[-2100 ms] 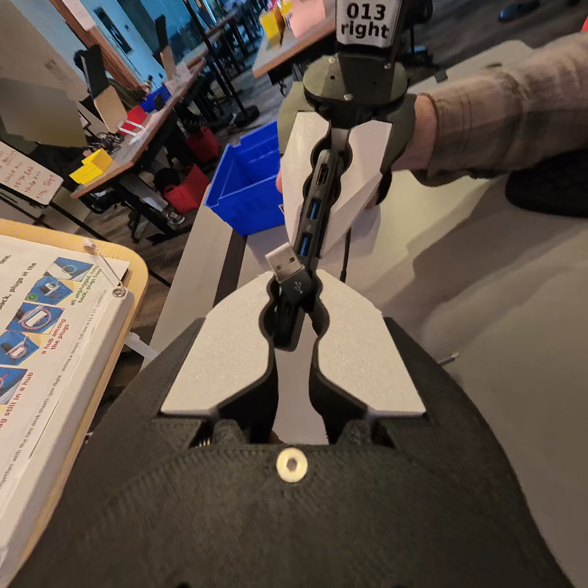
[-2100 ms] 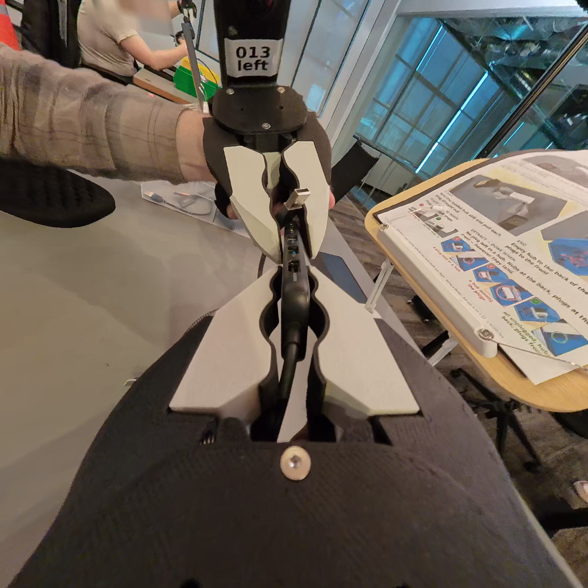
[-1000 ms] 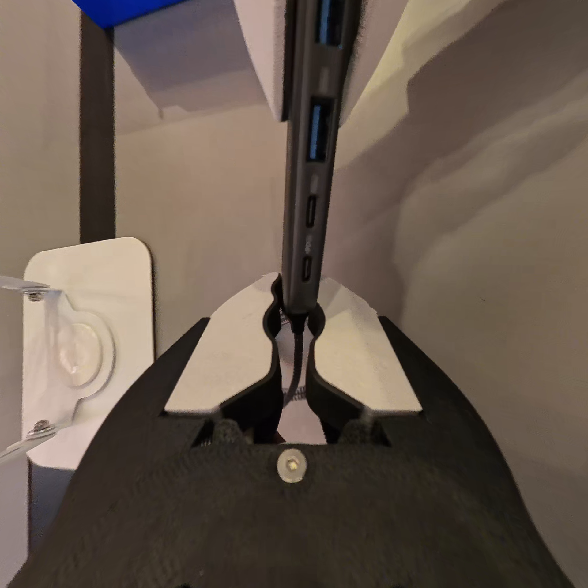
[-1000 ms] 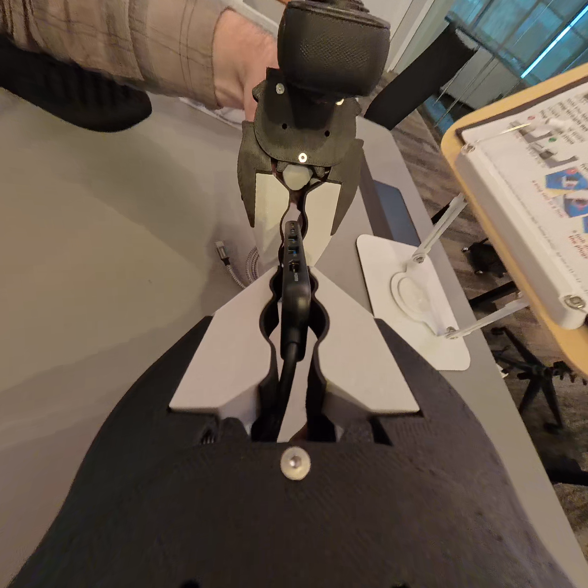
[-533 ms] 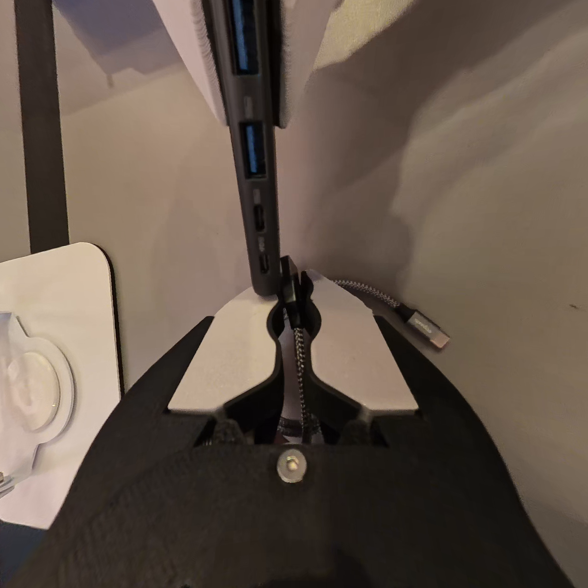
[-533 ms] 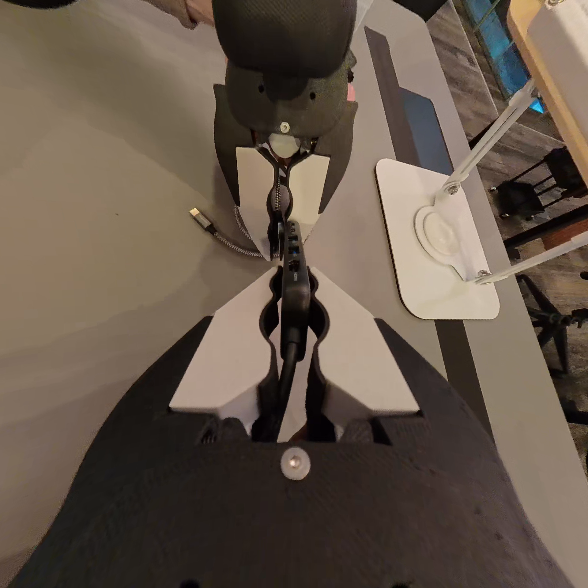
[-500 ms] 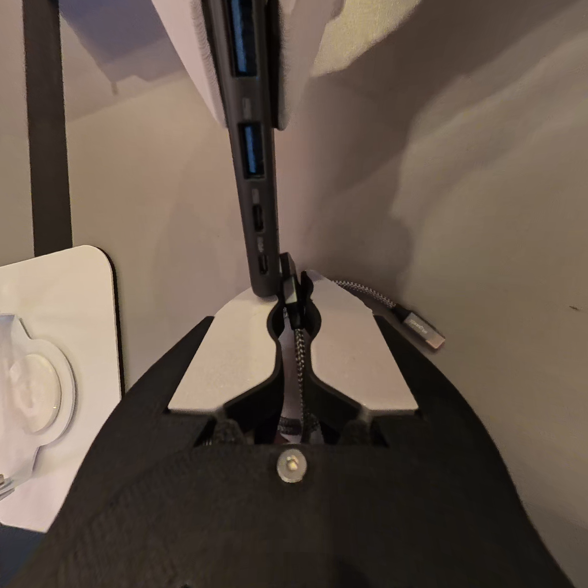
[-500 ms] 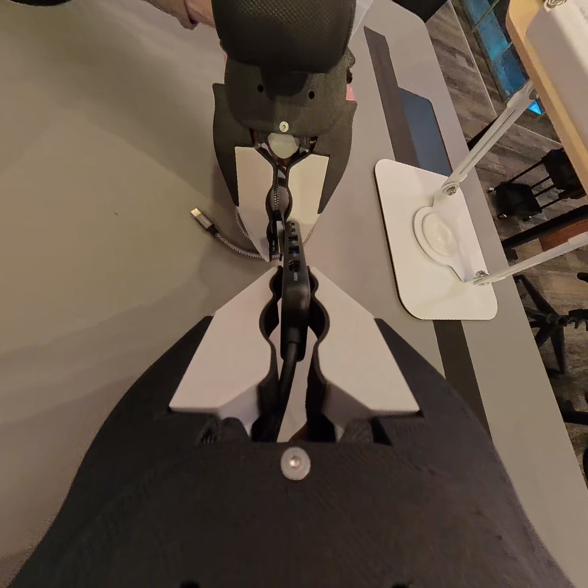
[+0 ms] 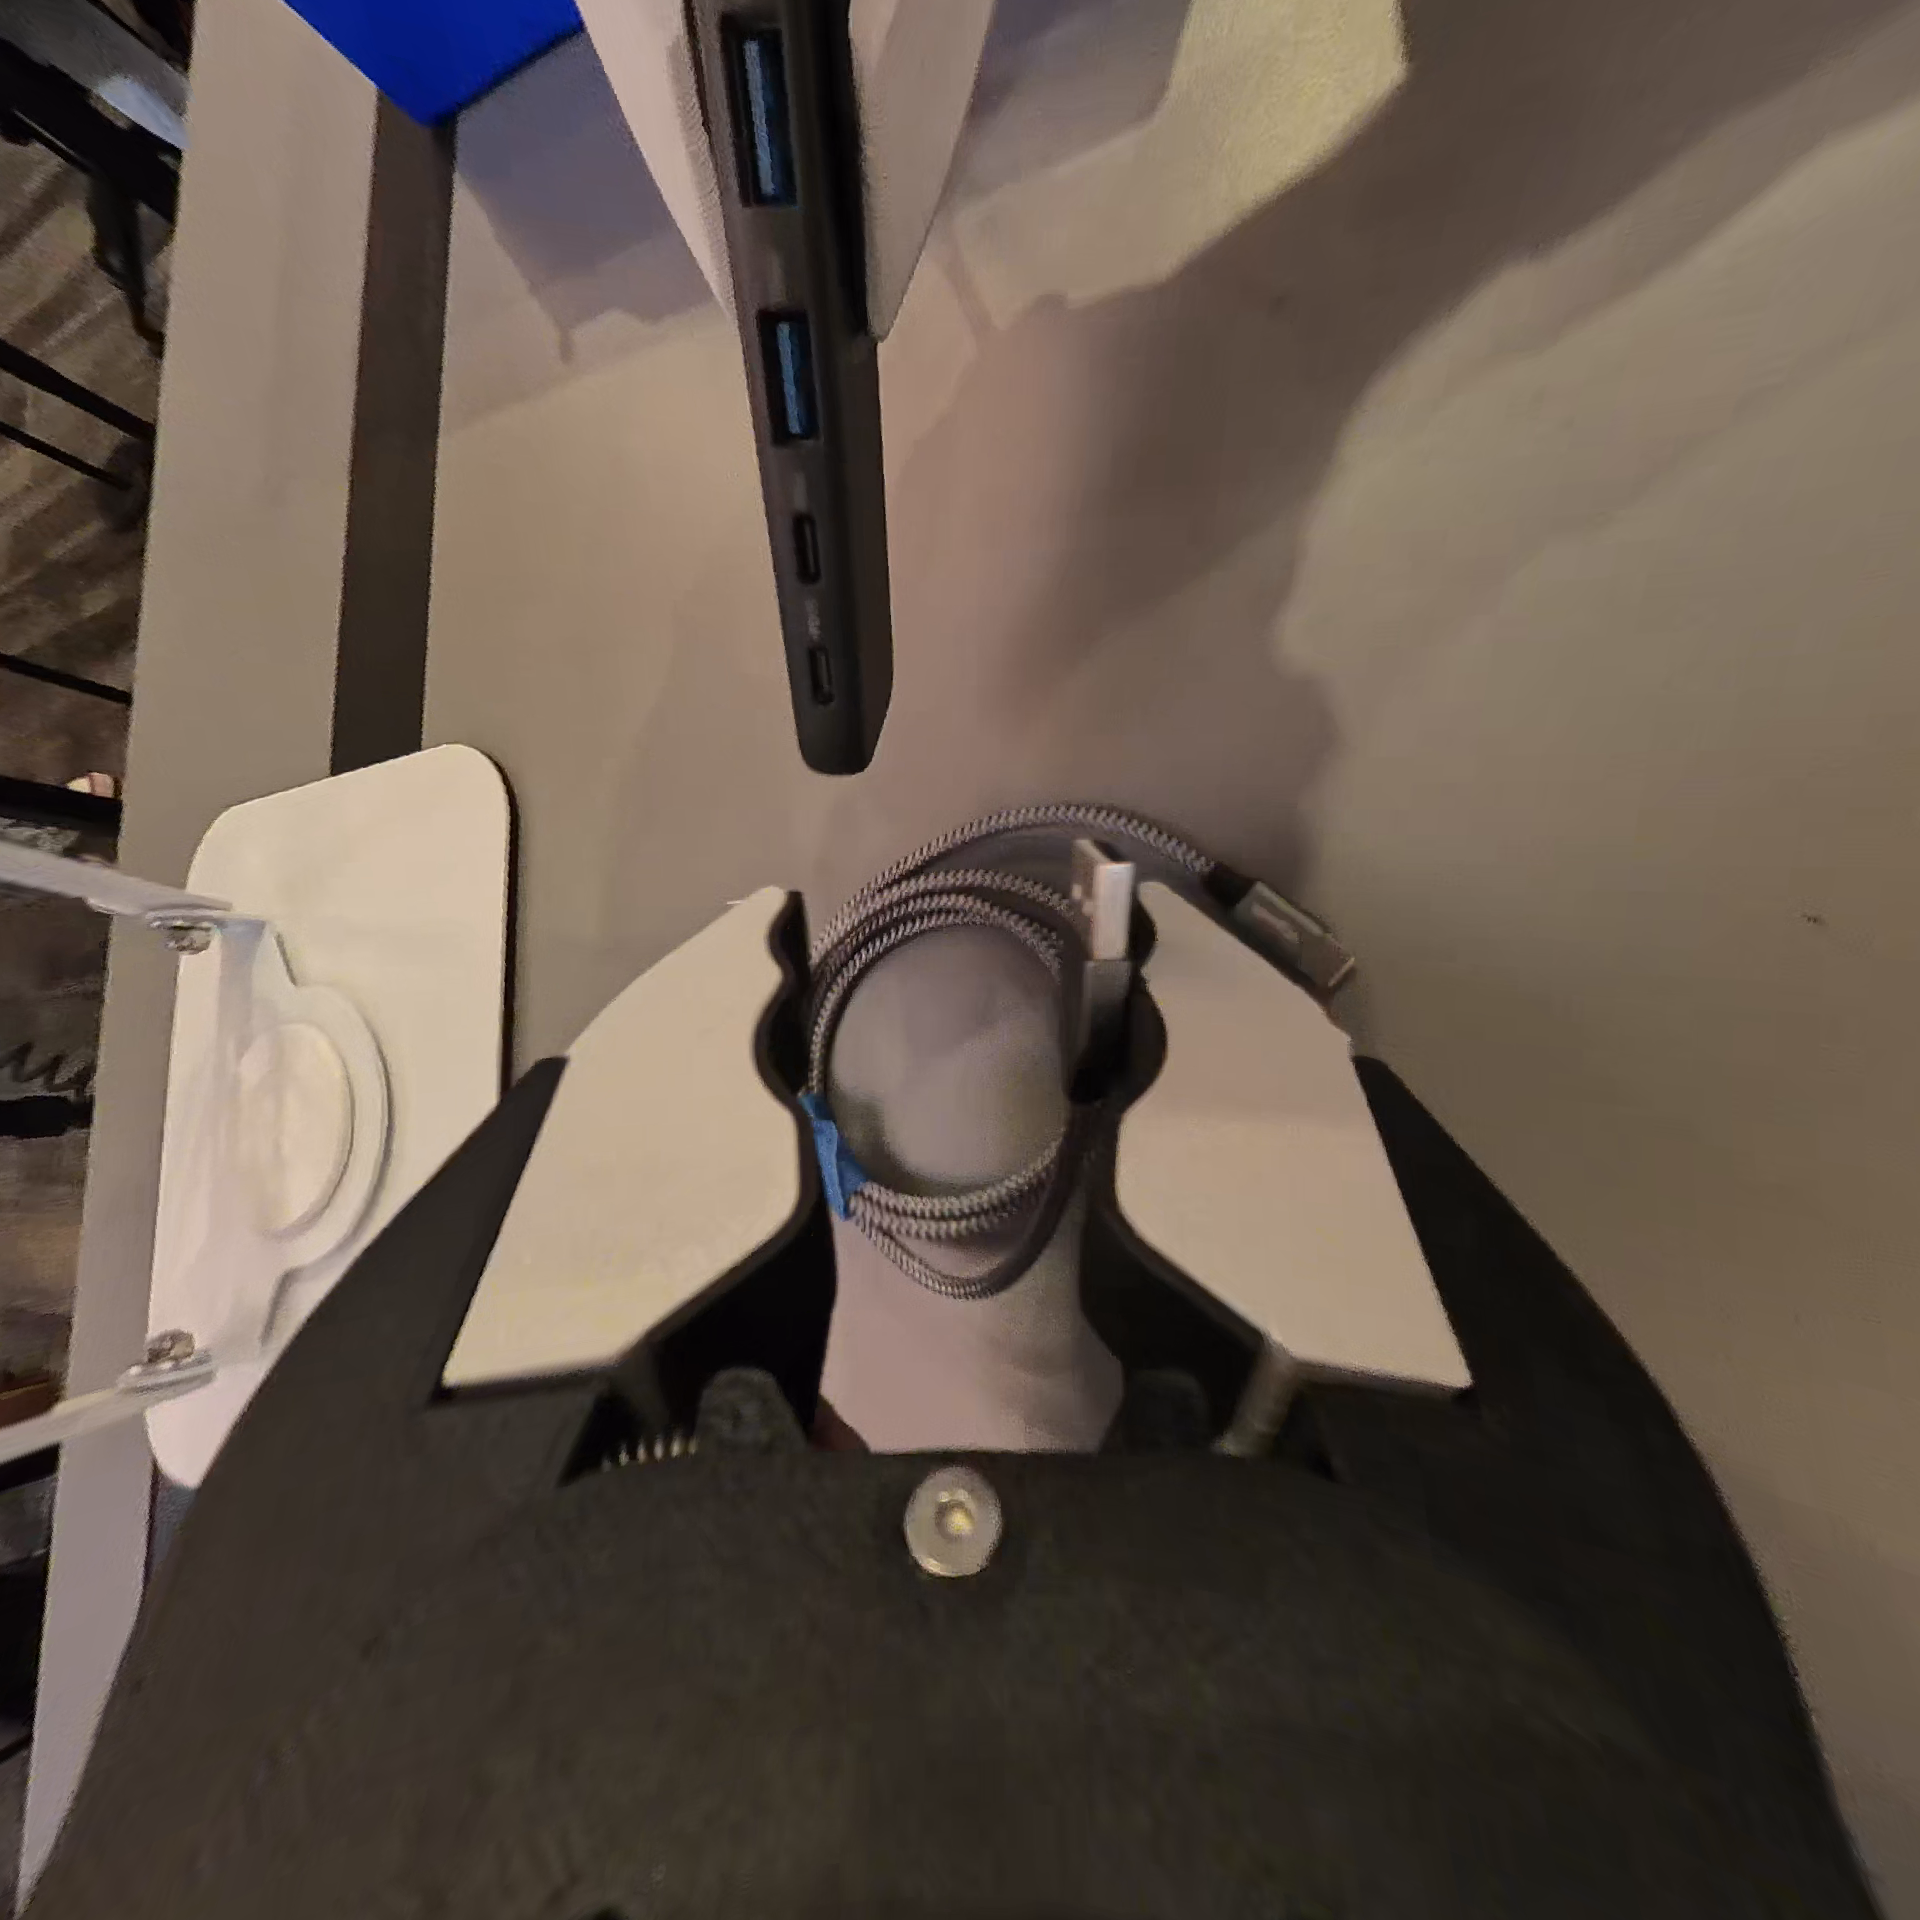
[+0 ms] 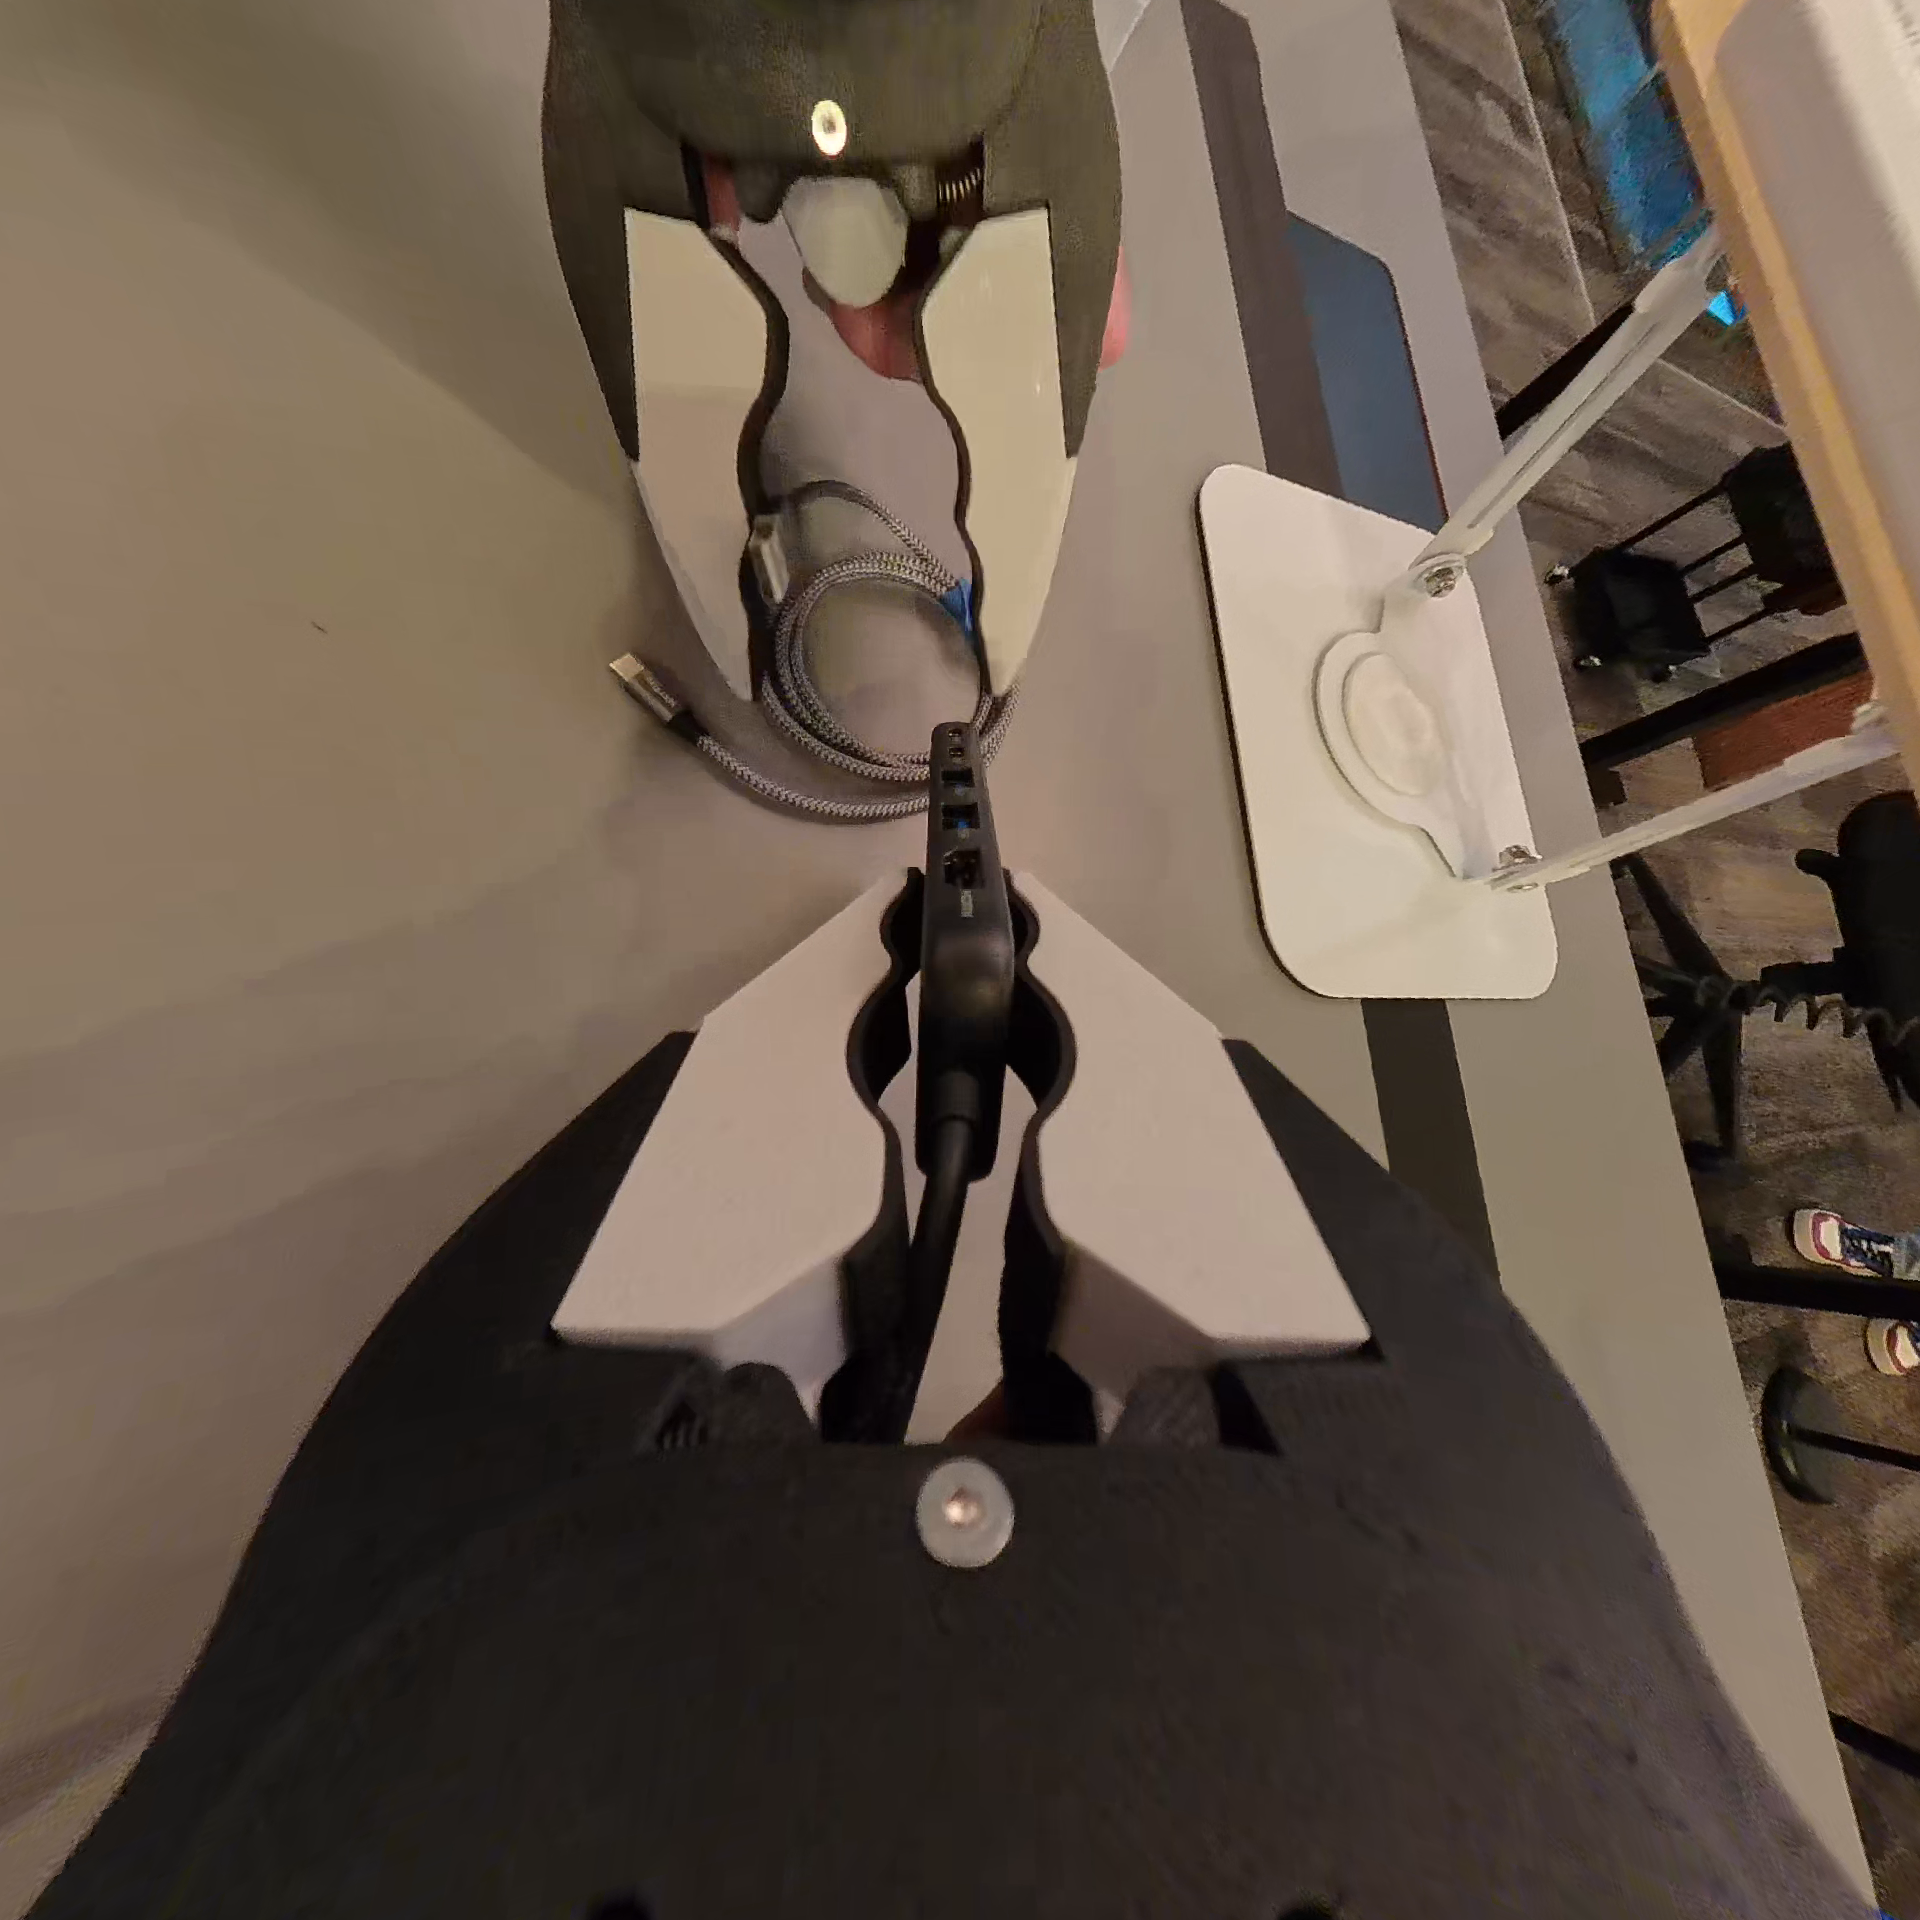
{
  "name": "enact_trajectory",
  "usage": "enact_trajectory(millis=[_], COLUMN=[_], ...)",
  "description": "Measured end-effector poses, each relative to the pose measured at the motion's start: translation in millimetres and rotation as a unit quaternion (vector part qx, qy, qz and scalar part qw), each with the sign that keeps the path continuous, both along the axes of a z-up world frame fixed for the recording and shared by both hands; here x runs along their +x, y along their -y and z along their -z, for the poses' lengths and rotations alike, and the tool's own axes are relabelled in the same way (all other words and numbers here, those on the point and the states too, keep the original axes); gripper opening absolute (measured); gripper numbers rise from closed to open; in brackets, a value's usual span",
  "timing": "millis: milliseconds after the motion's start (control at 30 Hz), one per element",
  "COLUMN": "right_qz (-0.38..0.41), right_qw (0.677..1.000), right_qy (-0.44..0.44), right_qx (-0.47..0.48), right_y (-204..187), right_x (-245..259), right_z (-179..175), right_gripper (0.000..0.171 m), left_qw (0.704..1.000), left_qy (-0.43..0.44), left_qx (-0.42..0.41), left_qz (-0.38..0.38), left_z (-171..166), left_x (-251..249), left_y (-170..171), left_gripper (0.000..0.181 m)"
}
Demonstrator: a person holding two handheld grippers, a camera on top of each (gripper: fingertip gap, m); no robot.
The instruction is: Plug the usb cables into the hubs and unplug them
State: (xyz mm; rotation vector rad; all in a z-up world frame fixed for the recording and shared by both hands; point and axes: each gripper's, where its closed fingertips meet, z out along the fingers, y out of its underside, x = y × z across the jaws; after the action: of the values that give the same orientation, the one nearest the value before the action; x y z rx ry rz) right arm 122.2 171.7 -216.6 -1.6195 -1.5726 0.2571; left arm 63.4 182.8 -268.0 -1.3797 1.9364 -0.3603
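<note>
My left gripper [image 9: 966,904] is open, its jaws wide apart just over the grey table [image 9: 1558,727]. A coiled grey braided usb cable [image 9: 935,1205] with a blue tie lies on the table between the fingers. Its silver plug [image 9: 1107,925] rests close against the right finger. Its other plug [image 9: 1288,925] lies just beyond that finger. My right gripper [image 10: 961,883] is shut on a dark grey hub [image 10: 961,935], with the hub's own black cord running back between the fingers. The hub [image 9: 821,468] points its port row toward the cable, its tip just short of the coil [image 10: 831,769]. The left gripper [image 10: 868,675] shows opposite.
A white stand base [image 9: 364,935] with a clear bracket sits left of the left gripper, near the table's edge, and shows on the right in the right wrist view [image 10: 1371,727]. A blue bin [image 9: 436,52] is at the far left. A wooden board [image 10: 1704,208] overhangs beyond the edge. Across from one pair of fingers to the other is roughly 8 cm.
Both grippers came down to the table. My left gripper, shut on the cable's plug beside the hub before, has opened and let the cable go. The right gripper still holds the hub.
</note>
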Motion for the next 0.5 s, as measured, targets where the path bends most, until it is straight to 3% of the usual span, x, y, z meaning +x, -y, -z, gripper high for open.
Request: enact_trajectory(millis=[267, 367, 500], right_qz=[-0.041, -0.037, -0.024], right_qw=[0.999, 0.997, 0.981], right_qy=[-0.014, 0.05, 0.161], right_qx=[0.02, 0.042, 0.109], right_y=[17, 15, 4], right_x=[-18, -16, -17], right_z=[-18, -6, 19], right_gripper=[0.01, 0.01, 0.01], left_qw=[0.999, 0.999, 0.998], left_qy=[0.016, 0.013, 0.005], left_qx=[0.032, 0.026, 0.04], left_qz=[-0.038, -0.039, -0.05], left_z=[-13, -14, -7], left_x=[-27, -32, -37], left_y=[-3, -1, 0], left_gripper=[0.003, 0.003, 0.018])
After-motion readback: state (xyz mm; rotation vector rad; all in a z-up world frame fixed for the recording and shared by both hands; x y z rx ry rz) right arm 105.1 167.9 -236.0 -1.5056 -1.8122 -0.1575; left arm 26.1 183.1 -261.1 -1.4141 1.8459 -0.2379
